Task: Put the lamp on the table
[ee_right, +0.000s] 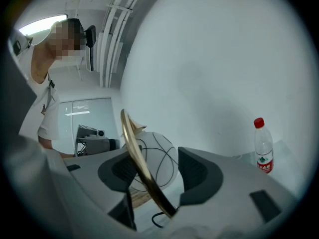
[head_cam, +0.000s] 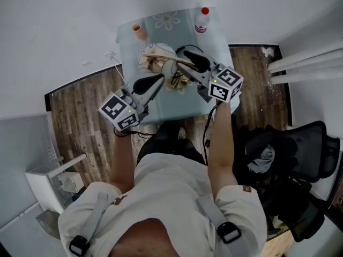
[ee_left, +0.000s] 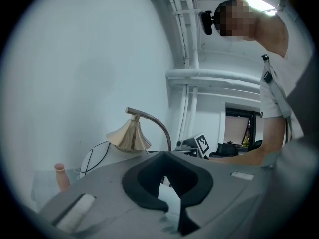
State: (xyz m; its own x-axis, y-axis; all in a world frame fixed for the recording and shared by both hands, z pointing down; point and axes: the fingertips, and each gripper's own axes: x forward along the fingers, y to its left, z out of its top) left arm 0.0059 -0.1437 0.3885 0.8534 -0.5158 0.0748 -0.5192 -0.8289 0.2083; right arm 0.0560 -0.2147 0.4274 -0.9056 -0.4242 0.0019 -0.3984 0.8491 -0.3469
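Observation:
The lamp stands on the small glass-topped table. It has a brass cone shade, a curved brass arm and a white globe wrapped in black cord. My right gripper is open, level with the lamp, and the brass arm runs between its pads, nearer the left pad, with no squeeze on it. In the head view the right gripper sits at the lamp's right side. My left gripper is shut and empty, just short of the lamp, whose shade rises behind its jaws.
A pink vase stands at the table's far left corner and a red-capped water bottle at the far right. A black office chair sits to my right, white pipes beyond it, a white rack at lower left.

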